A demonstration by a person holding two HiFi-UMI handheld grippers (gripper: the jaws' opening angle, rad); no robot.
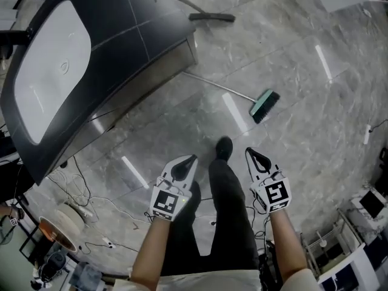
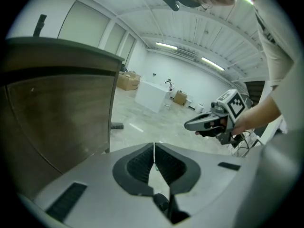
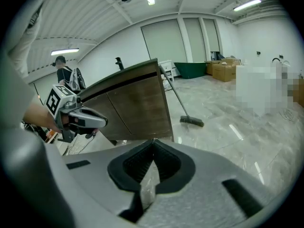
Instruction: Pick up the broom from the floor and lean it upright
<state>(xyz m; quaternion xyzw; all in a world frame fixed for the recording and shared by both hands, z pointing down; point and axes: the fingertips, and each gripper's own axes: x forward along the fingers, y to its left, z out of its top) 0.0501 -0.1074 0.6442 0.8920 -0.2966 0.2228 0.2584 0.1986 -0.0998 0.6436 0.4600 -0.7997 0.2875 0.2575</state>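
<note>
Both tongs, left (image 1: pixel 191 159) and right (image 1: pixel 250 153), are pinched together on nothing, held out over the floor (image 1: pixel 303 162). The green-headed broom (image 1: pixel 265 105) lies flat just beyond, at twelve o'clock from the right tongs, the nearer pair. Its handle runs off toward ten o'clock, ending at the foot of the table (image 1: pixel 151 17)
</note>
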